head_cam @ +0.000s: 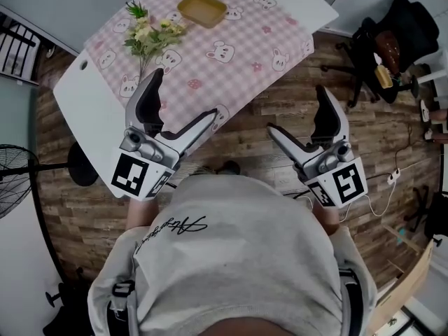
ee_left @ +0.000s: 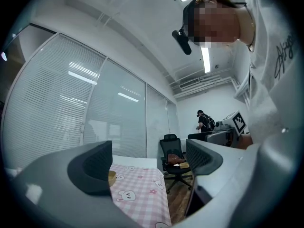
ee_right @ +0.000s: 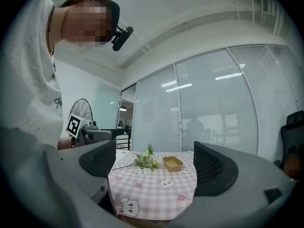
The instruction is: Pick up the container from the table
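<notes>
- Yellow container (head_cam: 202, 9) sits at twelve o'clock, far side of the checked tablecloth (head_cam: 238, 75); flower sprig (head_cam: 150, 35) at its nine o'clock.
- Left gripper (head_cam: 183, 96) and right gripper (head_cam: 297, 110): jaws spread, empty, well short of it.
- Approach stage; next, probably reach forward and straddle the container.

Both grippers hang level at the person's waist. The left gripper (head_cam: 187, 102) and right gripper (head_cam: 299, 110) gape wide, fingers empty.

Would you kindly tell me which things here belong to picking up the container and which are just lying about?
For the job: yellow container, table, left gripper and right gripper, both open and empty.
Lying about: flower bunch, bunny-print tablecloth, office chair, standing fan.
</notes>
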A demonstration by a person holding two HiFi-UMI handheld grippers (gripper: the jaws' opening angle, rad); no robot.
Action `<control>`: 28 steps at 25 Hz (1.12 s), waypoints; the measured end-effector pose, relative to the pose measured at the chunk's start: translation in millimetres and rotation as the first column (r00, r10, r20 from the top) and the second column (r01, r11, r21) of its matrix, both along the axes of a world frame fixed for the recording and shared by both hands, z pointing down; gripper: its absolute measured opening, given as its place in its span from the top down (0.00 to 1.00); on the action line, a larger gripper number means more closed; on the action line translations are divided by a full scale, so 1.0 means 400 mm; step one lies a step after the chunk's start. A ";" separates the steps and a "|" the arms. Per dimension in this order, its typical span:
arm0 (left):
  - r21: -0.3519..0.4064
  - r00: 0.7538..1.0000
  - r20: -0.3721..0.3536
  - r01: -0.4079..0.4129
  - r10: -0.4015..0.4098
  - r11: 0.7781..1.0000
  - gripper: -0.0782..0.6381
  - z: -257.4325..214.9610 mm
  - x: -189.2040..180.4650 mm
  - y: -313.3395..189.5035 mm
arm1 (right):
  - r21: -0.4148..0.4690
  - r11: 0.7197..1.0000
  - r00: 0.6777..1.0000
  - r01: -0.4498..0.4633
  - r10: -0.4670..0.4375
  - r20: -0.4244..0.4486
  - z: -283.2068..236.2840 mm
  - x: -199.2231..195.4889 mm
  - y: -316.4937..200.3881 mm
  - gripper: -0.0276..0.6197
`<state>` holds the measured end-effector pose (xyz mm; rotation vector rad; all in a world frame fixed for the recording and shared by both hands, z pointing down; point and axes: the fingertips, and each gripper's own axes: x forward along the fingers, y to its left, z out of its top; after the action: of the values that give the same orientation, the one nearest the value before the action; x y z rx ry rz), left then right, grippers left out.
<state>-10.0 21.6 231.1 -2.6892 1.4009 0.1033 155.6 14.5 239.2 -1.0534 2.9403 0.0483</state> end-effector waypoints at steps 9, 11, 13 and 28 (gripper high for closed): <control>-0.008 1.000 0.019 0.009 -0.009 1.000 0.24 -0.002 0.006 0.001 | -0.006 1.000 1.000 0.028 -0.029 -0.002 0.005 0.003 0.000 0.19; -0.013 1.000 0.023 0.006 -0.006 1.000 0.24 -0.001 0.009 -0.003 | -0.003 0.999 0.999 0.032 -0.032 -0.005 0.005 0.000 -0.007 0.19; -0.015 1.000 0.025 0.008 -0.007 1.000 0.24 -0.001 0.009 -0.010 | 0.003 0.999 0.999 0.040 -0.040 -0.002 0.001 -0.005 -0.013 0.19; -0.025 1.000 0.001 0.022 -0.022 0.999 0.24 0.037 0.002 -0.175 | 0.027 0.993 0.993 0.115 -0.114 -0.043 0.021 -0.052 -0.156 0.19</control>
<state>-9.0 -48.6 245.9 -2.6931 1.4410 0.0838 134.7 -47.8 247.7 -0.8895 3.0207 0.1121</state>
